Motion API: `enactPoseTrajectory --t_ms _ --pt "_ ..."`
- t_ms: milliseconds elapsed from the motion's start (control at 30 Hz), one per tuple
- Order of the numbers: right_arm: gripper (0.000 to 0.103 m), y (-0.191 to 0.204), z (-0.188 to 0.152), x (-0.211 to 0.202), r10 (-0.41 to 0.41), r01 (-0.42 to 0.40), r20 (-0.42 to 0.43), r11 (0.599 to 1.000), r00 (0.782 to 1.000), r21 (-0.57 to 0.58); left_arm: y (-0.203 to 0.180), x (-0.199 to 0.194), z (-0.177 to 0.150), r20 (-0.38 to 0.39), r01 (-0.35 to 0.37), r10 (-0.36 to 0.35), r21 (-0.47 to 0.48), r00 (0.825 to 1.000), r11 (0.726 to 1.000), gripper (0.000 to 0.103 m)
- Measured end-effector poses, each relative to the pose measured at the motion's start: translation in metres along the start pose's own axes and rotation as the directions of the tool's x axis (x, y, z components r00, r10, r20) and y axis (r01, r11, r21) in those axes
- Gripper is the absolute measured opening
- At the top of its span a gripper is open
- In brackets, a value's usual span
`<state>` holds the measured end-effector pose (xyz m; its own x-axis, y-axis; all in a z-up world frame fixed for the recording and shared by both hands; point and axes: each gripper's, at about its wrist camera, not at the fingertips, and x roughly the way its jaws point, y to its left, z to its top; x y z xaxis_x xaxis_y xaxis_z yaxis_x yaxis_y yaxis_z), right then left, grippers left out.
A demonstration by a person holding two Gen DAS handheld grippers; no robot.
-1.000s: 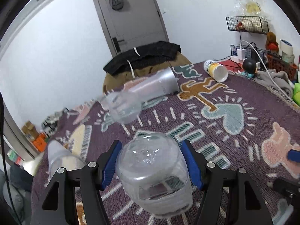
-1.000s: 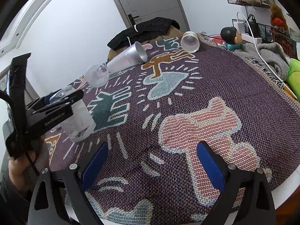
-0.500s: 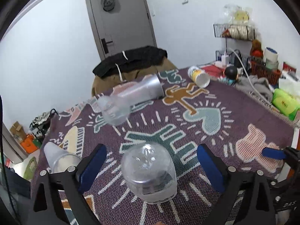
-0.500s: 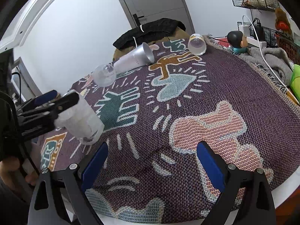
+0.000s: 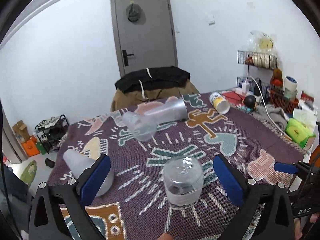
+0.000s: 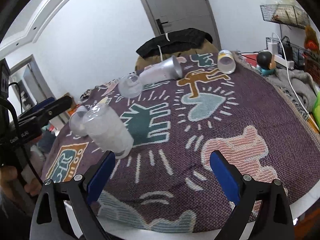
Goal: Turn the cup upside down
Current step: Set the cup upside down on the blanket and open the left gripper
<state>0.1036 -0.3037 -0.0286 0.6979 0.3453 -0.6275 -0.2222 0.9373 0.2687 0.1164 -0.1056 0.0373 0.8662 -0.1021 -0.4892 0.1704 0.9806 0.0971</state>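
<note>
A clear plastic cup (image 5: 183, 182) stands upside down on the patterned purple rug (image 5: 250, 138), base up. My left gripper (image 5: 162, 178) is open, its blue pads wide on either side of the cup and not touching it. The cup also shows in the right wrist view (image 6: 109, 130), with the left gripper (image 6: 46, 108) off to its left. My right gripper (image 6: 162, 176) is open and empty over the rug's near edge.
A frosted cup (image 5: 84, 170) lies on its side by my left pad. A clear cup (image 5: 141, 126), a tall grey cup (image 5: 168, 110) and a yellow-white cup (image 5: 219, 102) lie further back. Clutter, cable and wire shelves (image 5: 258, 60) line the right edge.
My left gripper opened and let go of the clear cup, then drew back and up. The cup now stands free, upside down, on the rug. The right gripper barely moved.
</note>
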Motion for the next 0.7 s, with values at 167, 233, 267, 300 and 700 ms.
enactPoseTrajectory --t_ms 167,233,267,300,700 --pt "0.103 0.009 0.006 -0.012 -0.06 0.06 0.037 0.998 0.998 -0.009 0.016 -0.016 -0.006 0.031 -0.005 0.006 -0.035 1.0 0.999 0.103" --pt "0.103 0.01 0.009 -0.016 -0.071 0.072 0.051 0.997 0.996 -0.005 0.023 -0.023 -0.01 0.046 -0.012 0.014 -0.048 0.999 0.999 0.103" --pt "0.103 0.011 0.01 -0.018 -0.074 0.075 0.057 0.997 0.996 -0.008 0.027 -0.027 -0.012 0.054 -0.016 0.019 -0.059 0.998 0.998 0.103" --pt "0.103 0.013 0.011 -0.02 -0.074 0.075 0.063 0.997 0.995 -0.013 0.029 -0.029 -0.013 0.059 -0.017 0.021 -0.066 0.998 0.998 0.103" --pt "0.103 0.043 0.008 -0.031 -0.055 0.066 0.123 0.993 0.991 -0.094 0.066 -0.064 -0.038 0.126 -0.086 0.103 -0.137 0.987 0.987 0.103"
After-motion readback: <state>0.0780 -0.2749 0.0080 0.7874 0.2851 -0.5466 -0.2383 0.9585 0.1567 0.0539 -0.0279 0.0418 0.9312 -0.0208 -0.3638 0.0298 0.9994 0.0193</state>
